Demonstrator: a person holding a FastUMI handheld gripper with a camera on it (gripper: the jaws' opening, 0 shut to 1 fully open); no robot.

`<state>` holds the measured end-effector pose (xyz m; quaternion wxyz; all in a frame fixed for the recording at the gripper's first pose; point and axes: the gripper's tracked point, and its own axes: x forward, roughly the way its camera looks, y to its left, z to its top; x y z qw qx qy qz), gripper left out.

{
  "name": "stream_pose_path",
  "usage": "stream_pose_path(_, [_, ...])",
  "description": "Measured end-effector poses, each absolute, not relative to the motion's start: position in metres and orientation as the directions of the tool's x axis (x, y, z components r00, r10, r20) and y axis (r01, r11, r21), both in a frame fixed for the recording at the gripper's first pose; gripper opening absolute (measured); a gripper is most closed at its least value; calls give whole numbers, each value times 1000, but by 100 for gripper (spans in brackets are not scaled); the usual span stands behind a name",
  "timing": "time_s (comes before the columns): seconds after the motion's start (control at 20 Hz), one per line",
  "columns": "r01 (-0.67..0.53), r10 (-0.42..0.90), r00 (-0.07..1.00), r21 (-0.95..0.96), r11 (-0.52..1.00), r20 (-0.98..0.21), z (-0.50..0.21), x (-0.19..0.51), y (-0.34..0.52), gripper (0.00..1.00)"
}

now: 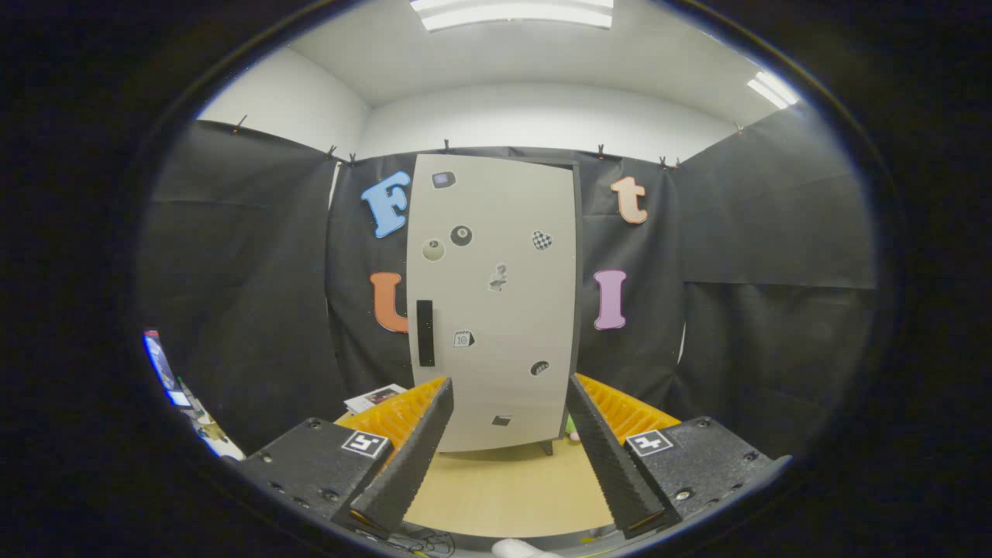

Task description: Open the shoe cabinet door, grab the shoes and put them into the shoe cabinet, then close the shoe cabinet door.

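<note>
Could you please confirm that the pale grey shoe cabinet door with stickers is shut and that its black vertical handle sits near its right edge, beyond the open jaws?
Not quite: the gripper view shows the black vertical handle near the left edge of the pale grey shoe cabinet door with stickers. The rest holds: the door is shut, beyond the gripper, whose jaws stand open.

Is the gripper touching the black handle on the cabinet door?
Apart. In the gripper view the open gripper has bare tabletop between its fingers, and the handle on the shut door stands well beyond them.

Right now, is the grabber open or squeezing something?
Gripper: open, holding nothing; the closed shoe cabinet door stands beyond its fingers.
</note>
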<state>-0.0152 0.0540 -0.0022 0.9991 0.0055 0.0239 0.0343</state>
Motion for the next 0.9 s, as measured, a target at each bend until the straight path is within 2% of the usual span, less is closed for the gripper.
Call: stream_pose_path(0.9, [-72, 72, 997, 5, 997, -32, 4, -20, 47, 97])
